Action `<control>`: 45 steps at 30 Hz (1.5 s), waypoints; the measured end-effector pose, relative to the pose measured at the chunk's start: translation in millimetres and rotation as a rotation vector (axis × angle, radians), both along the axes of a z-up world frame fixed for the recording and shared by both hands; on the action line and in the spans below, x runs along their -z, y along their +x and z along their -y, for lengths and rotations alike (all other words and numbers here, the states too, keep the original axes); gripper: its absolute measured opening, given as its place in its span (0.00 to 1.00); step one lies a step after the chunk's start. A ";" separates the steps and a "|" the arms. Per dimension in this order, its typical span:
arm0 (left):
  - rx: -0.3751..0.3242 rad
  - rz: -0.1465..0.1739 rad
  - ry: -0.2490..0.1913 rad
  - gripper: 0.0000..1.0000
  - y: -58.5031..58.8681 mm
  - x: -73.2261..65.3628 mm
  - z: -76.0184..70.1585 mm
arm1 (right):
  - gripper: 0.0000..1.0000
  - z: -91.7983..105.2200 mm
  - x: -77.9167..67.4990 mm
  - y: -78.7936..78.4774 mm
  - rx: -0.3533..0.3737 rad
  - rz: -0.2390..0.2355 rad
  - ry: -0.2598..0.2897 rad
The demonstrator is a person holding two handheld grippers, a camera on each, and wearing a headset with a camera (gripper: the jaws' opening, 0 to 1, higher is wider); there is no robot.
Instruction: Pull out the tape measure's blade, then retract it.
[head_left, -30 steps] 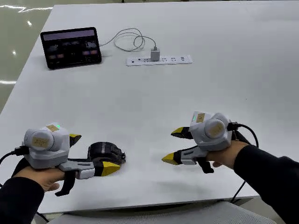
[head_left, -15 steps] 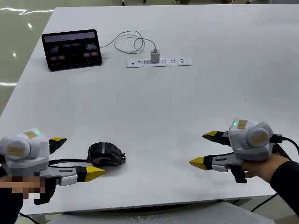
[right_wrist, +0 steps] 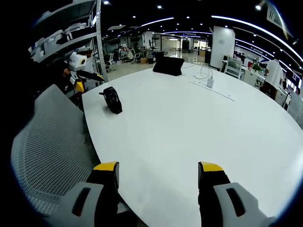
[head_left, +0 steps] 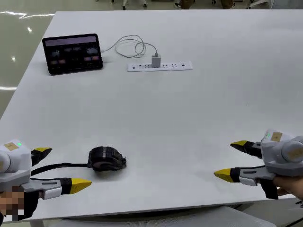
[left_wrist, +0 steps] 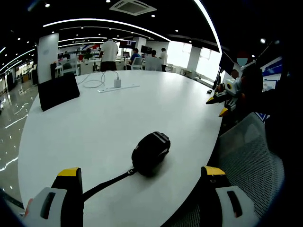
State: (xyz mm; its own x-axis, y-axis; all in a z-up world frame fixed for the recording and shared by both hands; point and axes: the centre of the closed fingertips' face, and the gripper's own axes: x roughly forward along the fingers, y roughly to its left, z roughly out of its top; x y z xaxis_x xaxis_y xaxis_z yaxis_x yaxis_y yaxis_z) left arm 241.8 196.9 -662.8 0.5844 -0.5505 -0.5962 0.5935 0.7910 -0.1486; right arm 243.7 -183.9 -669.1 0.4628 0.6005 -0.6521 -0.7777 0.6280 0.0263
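Observation:
The black tape measure [head_left: 107, 158] lies on the white table [head_left: 180, 109] near the front left, its black strap trailing left; its blade is not drawn out. My left gripper [head_left: 61, 166] is open at the front-left edge, a short way left of the tape measure [left_wrist: 150, 151], which sits ahead between the yellow-tipped jaws without touching them. My right gripper [head_left: 235, 160] is open and holds nothing at the front-right edge, far from the tape measure [right_wrist: 112, 99].
A dark tablet [head_left: 72, 53] stands at the back left. A white power strip [head_left: 160, 66] with a plugged charger and coiled cable [head_left: 130, 42] lies behind the middle. A mesh chair [right_wrist: 52, 151] sits at the table's front edge.
Both grippers have drawn apart, the left moving left off the tape measure, the right moving right. The tape measure stays in place.

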 end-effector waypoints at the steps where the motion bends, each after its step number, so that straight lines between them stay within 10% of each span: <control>1: -0.001 -0.002 -0.001 1.00 -0.4 0.4 -0.6 | 0.66 1.7 0.4 -0.7 0.004 -0.003 0.000; 13: 0.022 -0.018 -0.004 1.00 -7.7 -1.3 0.4 | 1.00 8.8 -3.6 -10.0 0.012 -0.049 0.072; 45: -0.011 -0.058 -0.023 1.00 -14.1 1.1 -3.3 | 1.00 19.7 2.3 -1.9 0.035 -0.047 0.035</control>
